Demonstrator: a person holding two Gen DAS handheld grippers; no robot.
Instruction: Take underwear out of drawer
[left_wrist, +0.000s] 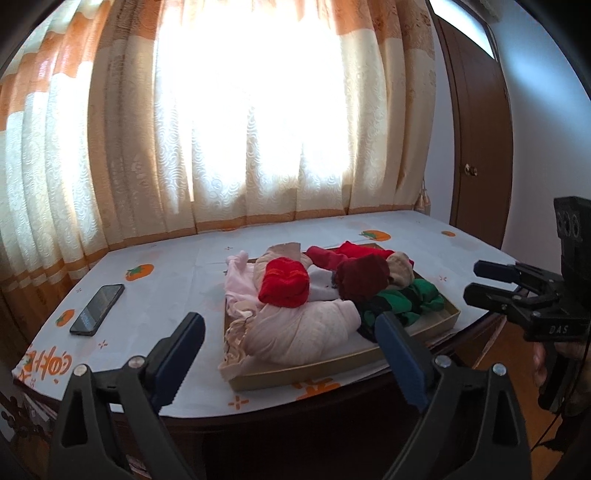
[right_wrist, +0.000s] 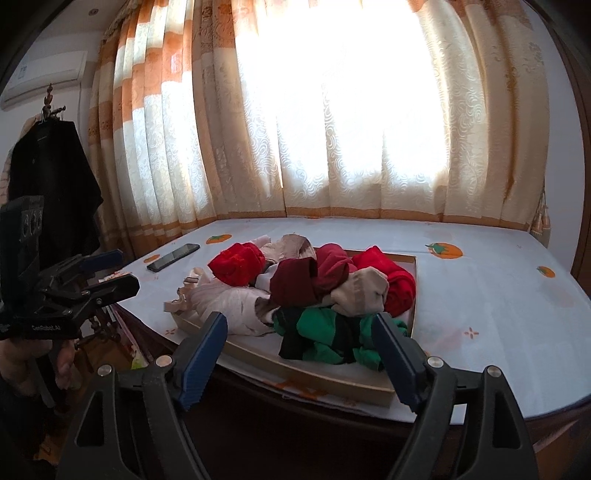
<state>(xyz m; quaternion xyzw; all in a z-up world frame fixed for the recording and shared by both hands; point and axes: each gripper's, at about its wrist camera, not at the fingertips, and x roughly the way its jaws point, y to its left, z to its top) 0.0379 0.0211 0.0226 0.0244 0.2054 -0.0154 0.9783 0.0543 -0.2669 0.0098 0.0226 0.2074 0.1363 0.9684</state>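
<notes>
While studying the tangled heap of red, maroon, green, pale pink and beige cloth underwear (left_wrist: 317, 295), finding all of it lying in the shallow tan cardboard drawer (left_wrist: 295, 373) and spilling over the left rim. Resting that drawer on the white, persimmon-printed cloth of the dark wooden tabletop (left_wrist: 166, 280), close to its near edge.

Holding the left claw (left_wrist: 288, 321) released, blue pads wide apart and gripping nothing, hovering short of the pale pink bundle (left_wrist: 306, 332). Holding the right claw (right_wrist: 301, 319) likewise released and empty, aiming at the green and black piece (right_wrist: 332, 332) nearest it.

Judging from the tangle, risking dragging several pieces out together when pinching one, owing to overlapping folds. Risking also tugging the light drawer toward the tabletop edge through a snagging strap trailing over the rim. Leaving the black rectangular smartphone (left_wrist: 96, 309) lying well apart to the left, probably out of harm's way.
</notes>
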